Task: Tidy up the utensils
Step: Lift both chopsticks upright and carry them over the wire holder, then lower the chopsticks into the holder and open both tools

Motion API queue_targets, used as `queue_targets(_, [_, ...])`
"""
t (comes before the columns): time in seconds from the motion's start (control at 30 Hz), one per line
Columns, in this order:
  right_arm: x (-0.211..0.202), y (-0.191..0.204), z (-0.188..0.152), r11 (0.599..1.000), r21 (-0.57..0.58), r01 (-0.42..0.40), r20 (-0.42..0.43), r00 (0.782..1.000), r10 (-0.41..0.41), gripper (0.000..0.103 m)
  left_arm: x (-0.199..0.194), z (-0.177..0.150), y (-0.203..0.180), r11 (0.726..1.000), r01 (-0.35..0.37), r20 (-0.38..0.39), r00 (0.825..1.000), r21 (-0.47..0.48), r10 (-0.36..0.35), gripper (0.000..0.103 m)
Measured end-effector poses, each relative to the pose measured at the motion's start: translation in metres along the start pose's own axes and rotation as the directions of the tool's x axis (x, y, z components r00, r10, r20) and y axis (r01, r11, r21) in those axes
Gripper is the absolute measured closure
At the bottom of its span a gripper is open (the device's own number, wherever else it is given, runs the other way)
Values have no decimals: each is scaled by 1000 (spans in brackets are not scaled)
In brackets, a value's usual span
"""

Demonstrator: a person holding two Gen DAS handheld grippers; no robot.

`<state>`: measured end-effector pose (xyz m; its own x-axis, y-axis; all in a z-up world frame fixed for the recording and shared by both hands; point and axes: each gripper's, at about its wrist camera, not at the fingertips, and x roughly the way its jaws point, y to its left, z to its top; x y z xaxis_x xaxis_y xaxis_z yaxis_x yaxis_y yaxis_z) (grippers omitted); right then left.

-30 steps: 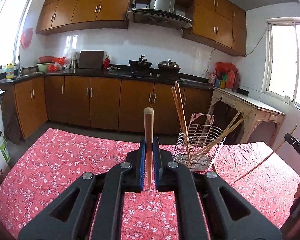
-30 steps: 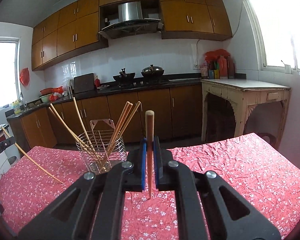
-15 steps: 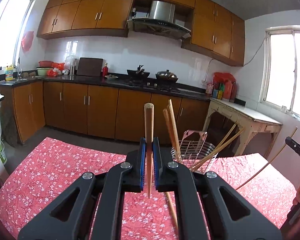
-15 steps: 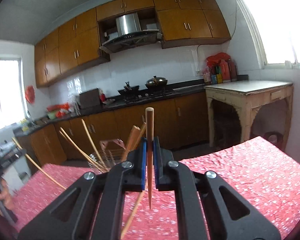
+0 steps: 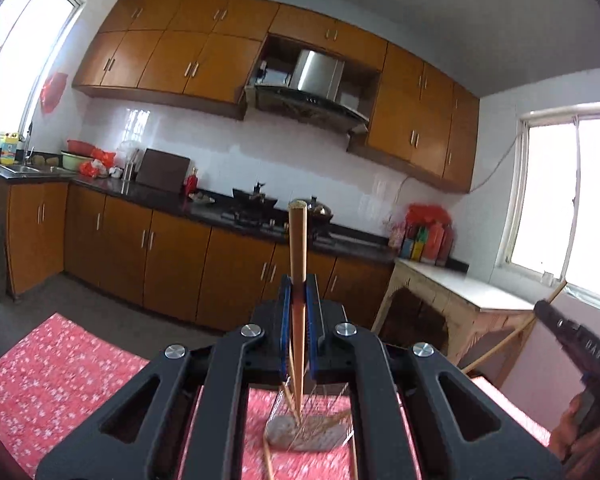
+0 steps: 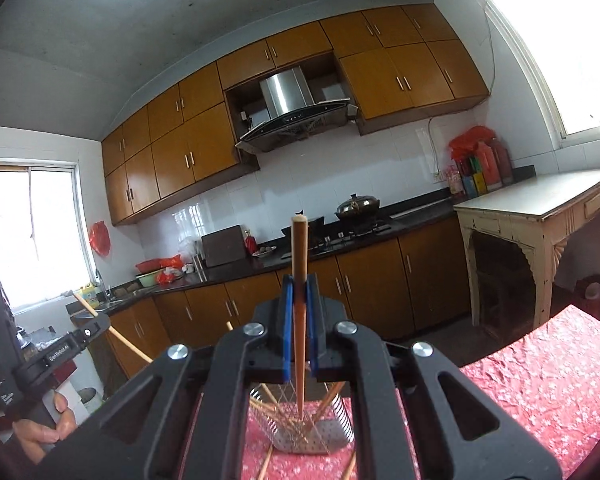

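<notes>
Chopstick, left [image 5: 298,280]: pinched upright between the blue pads of the left gripper [image 5: 299,320], long axis near vertical, blunt end up, thin tip down over the wire basket [image 5: 304,436]. Chopstick, right [image 6: 299,300]: same posture, clamped in the right gripper [image 6: 299,320], tip directly above the basket [image 6: 300,436]. The basket stands on the red floral cloth [image 6: 540,368] and already holds several leaning chopsticks. Risks, judged: two sticks lowered together may cross or strike the leaning ones and get deflected over the rim; a push on those could tip the light basket; a thin tip may slip through the mesh or jam; releasing too high may let a stick bounce out onto the cloth.
</notes>
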<state>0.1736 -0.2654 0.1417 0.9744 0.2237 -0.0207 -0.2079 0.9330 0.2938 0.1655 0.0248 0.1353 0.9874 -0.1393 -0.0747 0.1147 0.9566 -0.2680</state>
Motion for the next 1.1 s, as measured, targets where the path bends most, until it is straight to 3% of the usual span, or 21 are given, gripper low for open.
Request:
queue_targets(0.23, [42, 11, -4, 999, -38, 7, -1, 1000, -7, 95, 37, -3, -7, 1000, -14, -12, 1000, -14, 14, 96])
queue_targets(0.67, [118, -2, -35, 1000, 14, -12, -181, 983, 15, 95, 92, -30, -3, 1000, -11, -190, 982, 0, 11, 96])
queue_targets(1.1, [156, -11, -64, 999, 38, 0, -290, 957, 11, 95, 111, -49, -3, 999, -29, -281, 959, 28, 36, 96])
